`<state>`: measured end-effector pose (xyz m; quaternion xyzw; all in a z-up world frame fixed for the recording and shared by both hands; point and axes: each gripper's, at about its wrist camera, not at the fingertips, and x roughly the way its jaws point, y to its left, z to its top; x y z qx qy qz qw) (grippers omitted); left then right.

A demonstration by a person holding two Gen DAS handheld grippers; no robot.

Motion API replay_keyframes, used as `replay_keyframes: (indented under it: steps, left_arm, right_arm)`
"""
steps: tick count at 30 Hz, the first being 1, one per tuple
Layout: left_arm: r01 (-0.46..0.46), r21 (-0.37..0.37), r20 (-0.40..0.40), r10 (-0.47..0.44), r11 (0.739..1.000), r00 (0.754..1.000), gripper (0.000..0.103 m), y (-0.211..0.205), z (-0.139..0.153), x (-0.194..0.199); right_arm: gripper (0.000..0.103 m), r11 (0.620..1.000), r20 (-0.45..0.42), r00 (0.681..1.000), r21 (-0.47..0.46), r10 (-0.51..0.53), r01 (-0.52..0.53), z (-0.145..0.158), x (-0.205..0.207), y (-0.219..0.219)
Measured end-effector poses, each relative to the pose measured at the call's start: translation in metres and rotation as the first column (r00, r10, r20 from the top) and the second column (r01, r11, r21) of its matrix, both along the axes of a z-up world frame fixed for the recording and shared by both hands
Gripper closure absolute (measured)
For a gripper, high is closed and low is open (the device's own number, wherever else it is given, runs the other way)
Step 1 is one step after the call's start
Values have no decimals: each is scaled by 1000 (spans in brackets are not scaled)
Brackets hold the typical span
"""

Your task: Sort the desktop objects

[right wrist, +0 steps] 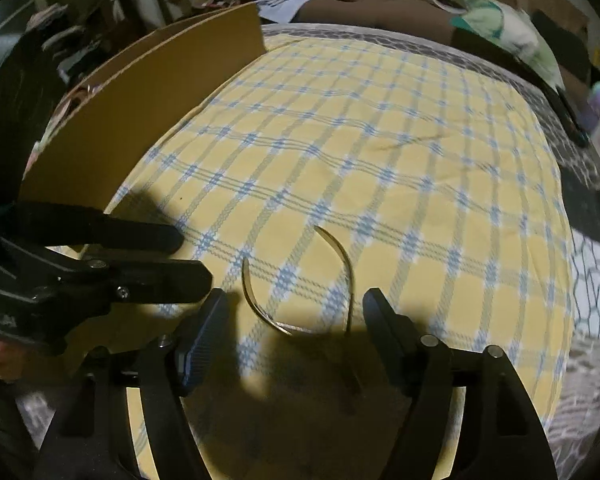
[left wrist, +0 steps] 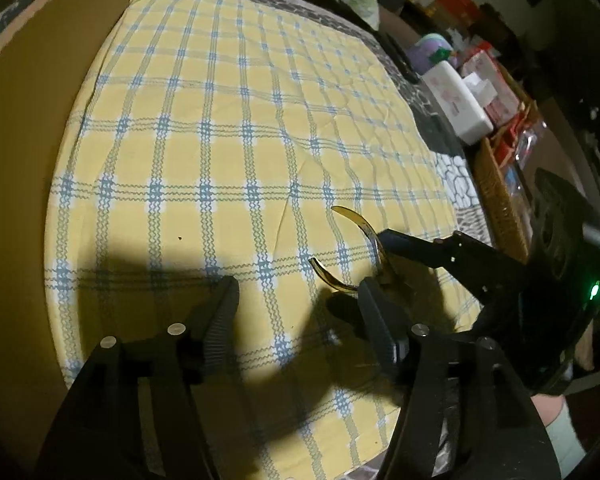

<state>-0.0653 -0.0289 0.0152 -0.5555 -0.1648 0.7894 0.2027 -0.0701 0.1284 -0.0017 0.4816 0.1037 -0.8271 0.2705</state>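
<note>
A thin gold headband lies as an open arc on the yellow and blue checked cloth. My right gripper is open and the closed bend of the headband sits between its fingers. In the left wrist view the headband shows at lower right, with the right gripper around it. My left gripper is open and empty, just left of the headband. It also shows at the left of the right wrist view.
A brown cardboard box stands along the cloth's left side. A wicker basket and a white box with clutter sit off the right edge. A pillow and dark bedding lie at the far side.
</note>
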Motion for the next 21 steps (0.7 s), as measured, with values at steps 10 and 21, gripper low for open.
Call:
replay_keyframes:
  steps: [10,21]
  left_arm:
    - [-6,39,16,5,999,1000,33,14,0,-5]
    - [24,199,82,-41,980,996,73,23,12,-15]
  right_arm:
    - [43,990,-32,998,-128,-56,51,-1,7,14]
    - [44,959,-33,997,-275,-76,64,30,19,20]
